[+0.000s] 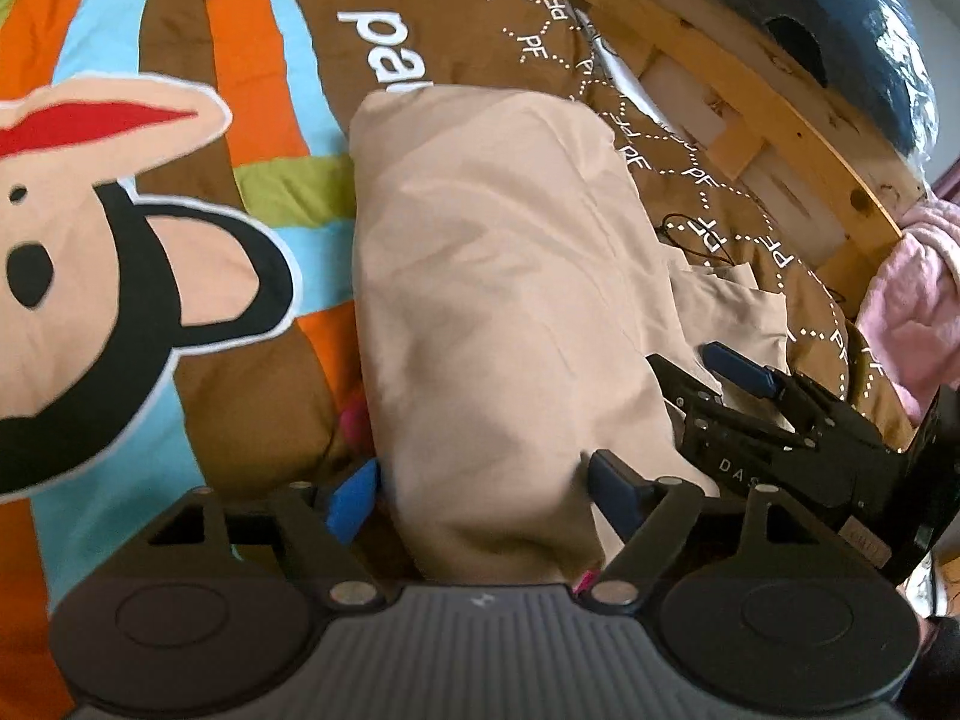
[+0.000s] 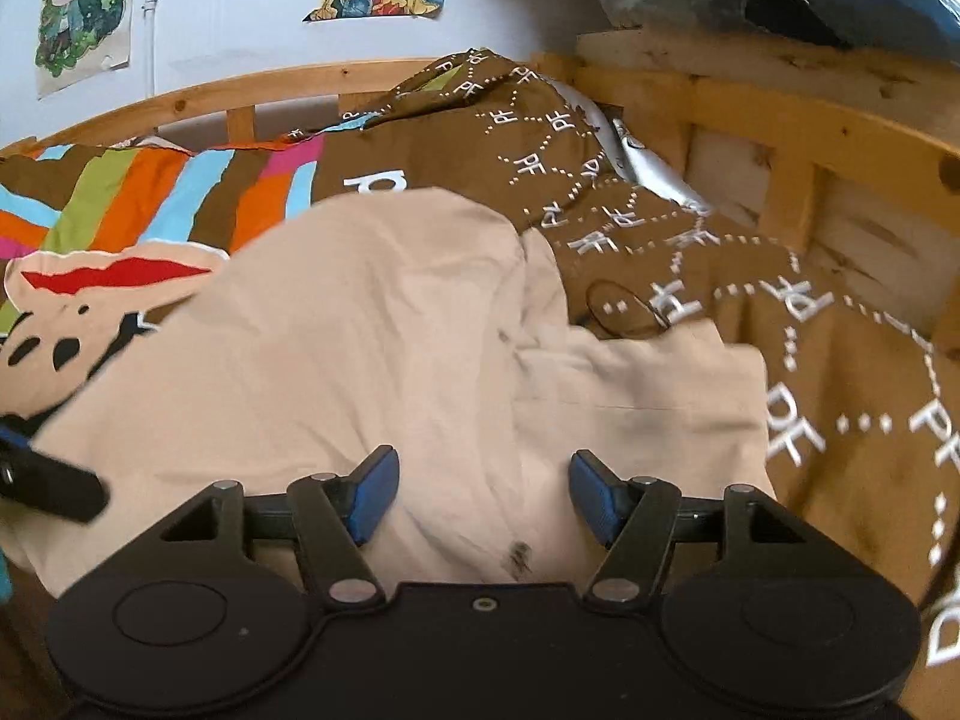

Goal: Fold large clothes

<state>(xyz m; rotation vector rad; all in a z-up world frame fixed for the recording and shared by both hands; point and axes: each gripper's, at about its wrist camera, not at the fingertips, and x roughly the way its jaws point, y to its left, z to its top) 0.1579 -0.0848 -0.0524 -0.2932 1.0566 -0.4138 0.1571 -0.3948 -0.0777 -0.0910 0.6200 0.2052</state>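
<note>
A beige garment (image 1: pixel 498 276) lies folded into a long narrow bundle on a colourful bedspread (image 1: pixel 252 120). My left gripper (image 1: pixel 483 489) stands open astride the bundle's near end, with the cloth between its blue pads (image 1: pixel 354 495). My right gripper (image 1: pixel 714 384) hangs just to the right, over a flatter beige flap. In the right wrist view that gripper (image 2: pixel 485 492) is open above the rumpled garment (image 2: pixel 360 330), nothing pinched. Part of the left gripper (image 2: pixel 36 474) shows at the left edge.
A wooden bed rail (image 2: pixel 780 114) runs around the far and right sides. A pink blanket (image 1: pixel 912 306) hangs at the right, with a blue plastic-wrapped bundle (image 1: pixel 840 18) above the rail. A thin black cord (image 2: pixel 618 312) lies by the garment. Posters (image 2: pixel 84 6) hang on the wall.
</note>
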